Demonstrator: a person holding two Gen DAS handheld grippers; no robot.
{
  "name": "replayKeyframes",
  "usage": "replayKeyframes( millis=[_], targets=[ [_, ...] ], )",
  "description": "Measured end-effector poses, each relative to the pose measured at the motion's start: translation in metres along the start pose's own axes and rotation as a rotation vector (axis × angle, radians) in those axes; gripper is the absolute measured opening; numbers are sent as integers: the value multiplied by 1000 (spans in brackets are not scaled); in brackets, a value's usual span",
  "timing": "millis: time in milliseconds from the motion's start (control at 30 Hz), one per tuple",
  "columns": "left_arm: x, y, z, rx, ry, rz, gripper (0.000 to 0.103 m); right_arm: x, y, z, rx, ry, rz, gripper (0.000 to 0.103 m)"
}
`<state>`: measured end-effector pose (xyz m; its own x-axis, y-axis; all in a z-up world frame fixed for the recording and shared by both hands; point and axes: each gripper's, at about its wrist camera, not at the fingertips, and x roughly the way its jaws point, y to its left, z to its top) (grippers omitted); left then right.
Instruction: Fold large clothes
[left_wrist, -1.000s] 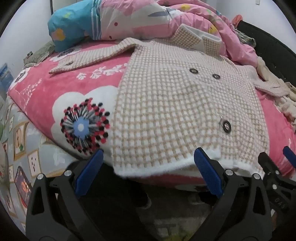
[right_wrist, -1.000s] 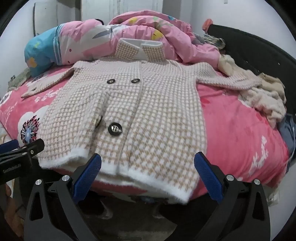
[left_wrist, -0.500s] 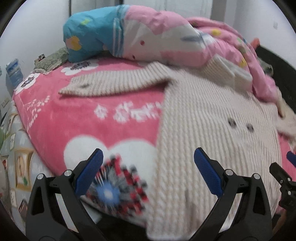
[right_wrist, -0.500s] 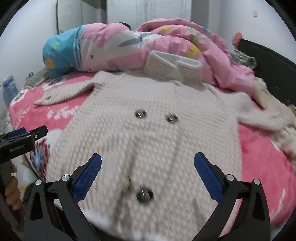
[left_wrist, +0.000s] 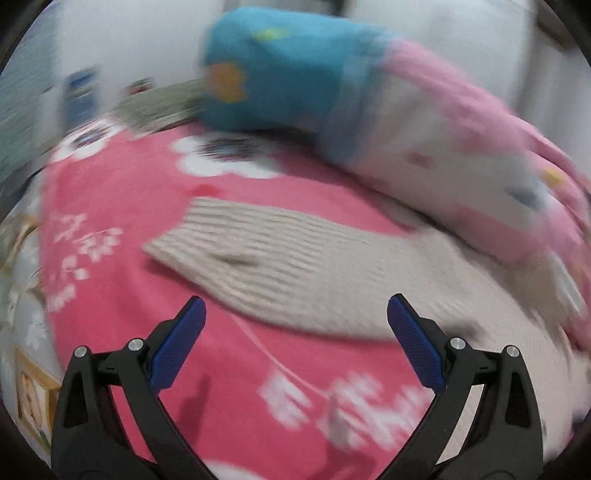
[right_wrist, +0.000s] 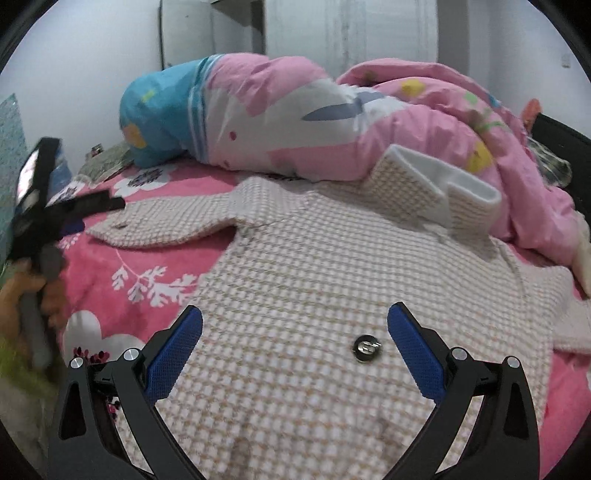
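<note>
A beige and white checked coat (right_wrist: 332, 295) lies spread flat, front up, on the pink bed, collar (right_wrist: 436, 184) toward the pillows. Its left sleeve (left_wrist: 258, 258) stretches out over the blanket; the left wrist view is blurred. My left gripper (left_wrist: 295, 347) is open and empty, hovering just short of that sleeve. It also shows in the right wrist view (right_wrist: 74, 210), at the left by the sleeve cuff. My right gripper (right_wrist: 295, 350) is open and empty, above the coat's chest near a dark button (right_wrist: 365, 347).
A pink flowered blanket (right_wrist: 147, 266) covers the bed. A blue and pink pillow (right_wrist: 221, 110) and a bunched pink quilt (right_wrist: 461, 122) lie at the far side against the wall. A dark headboard (right_wrist: 565, 136) is at the right. The bed's left edge drops off.
Both grippers have moved forward from the coat's hem up over the bed. The left one swung left toward the sleeve; the right one advanced over the chest. Both stayed open.
</note>
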<state>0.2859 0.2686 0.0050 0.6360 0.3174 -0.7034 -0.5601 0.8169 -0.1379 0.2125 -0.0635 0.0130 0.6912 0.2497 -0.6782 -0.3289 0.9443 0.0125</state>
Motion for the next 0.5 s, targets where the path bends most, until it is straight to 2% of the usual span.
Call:
replayKeyframes(
  millis=[67,133,233,333,367,400,433,500],
  targets=[
    [21,21,13,-86,5,67,95,9,0,-3,3,23,8,98],
    [48,38,21,-158,44,137,95,17,-1,-7,9,48,10,98],
    [87,55,27,-247,106,179,93,23,-1,-9,12,78,-2,98],
    [103,66,25,-285,137,214,69,22,-1,-10,13,97,-28,98],
    [109,65,20,-289,144,215,66,20,-1,-12,15,105,-41,98],
    [115,63,18,-290,138,217,64,19,-2,-13,18,110,-49,98],
    [114,60,17,-278,115,227,57,15,-2,-16,22,114,-61,98],
    [108,47,16,-219,62,263,38,7,-6,-20,35,117,-85,98]
  ],
)
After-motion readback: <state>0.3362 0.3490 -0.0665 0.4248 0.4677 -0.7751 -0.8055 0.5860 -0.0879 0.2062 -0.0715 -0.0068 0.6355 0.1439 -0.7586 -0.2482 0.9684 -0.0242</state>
